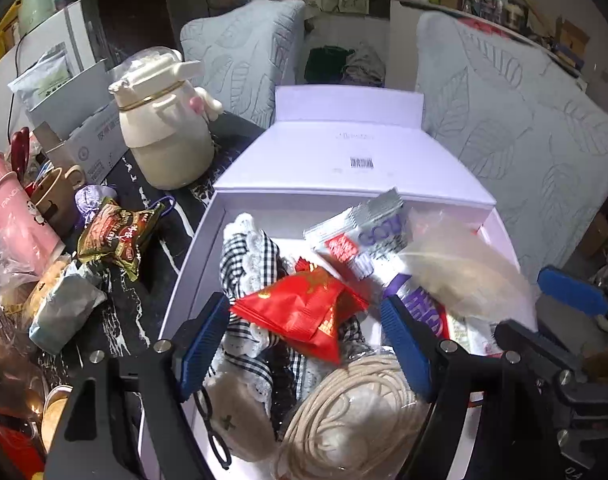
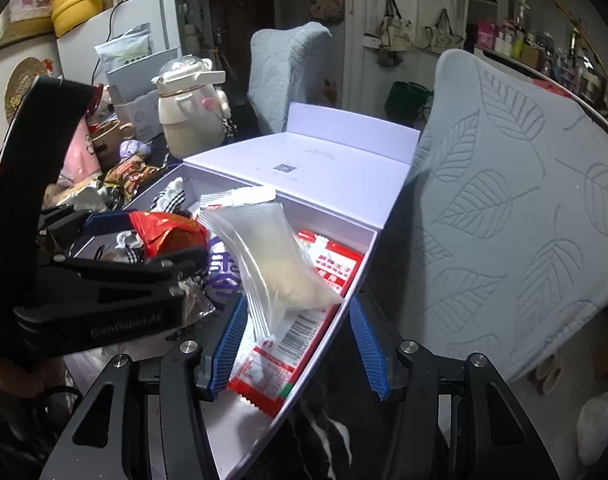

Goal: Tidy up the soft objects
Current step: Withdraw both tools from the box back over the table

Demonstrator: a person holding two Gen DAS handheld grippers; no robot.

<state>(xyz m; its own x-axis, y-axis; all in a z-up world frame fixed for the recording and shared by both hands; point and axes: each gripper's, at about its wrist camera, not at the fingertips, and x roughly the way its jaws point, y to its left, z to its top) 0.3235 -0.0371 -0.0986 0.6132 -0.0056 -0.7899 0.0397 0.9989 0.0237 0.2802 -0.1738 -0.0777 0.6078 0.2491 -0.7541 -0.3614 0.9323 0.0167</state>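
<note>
An open white box [image 1: 192, 248] holds soft items: a red pouch [image 1: 304, 312], black-and-white checked cloth [image 1: 244, 256], a coil of cream cord [image 1: 344, 412], a beige plush [image 1: 240, 412] and a clear bag of white fibre [image 1: 460, 268]. My left gripper [image 1: 304, 332] is open over the box, its blue pads either side of the red pouch without closing on it. My right gripper [image 2: 296, 344] is open at the box's near right wall [image 2: 356, 276]. The clear bag [image 2: 276, 256] leans just ahead of it, above red-and-white packets [image 2: 272, 364]. It also shows at the right of the left wrist view [image 1: 544, 308].
Left of the box on the dark marbled table [image 1: 144, 208] are a cream bottle [image 1: 164, 128], a gold snack bag [image 1: 116, 236], a pink cup [image 1: 16, 224], a purple pouch [image 1: 92, 200] and a pale wrapped bundle [image 1: 64, 308]. Leaf-pattern chair backs [image 2: 524, 208] stand behind and right.
</note>
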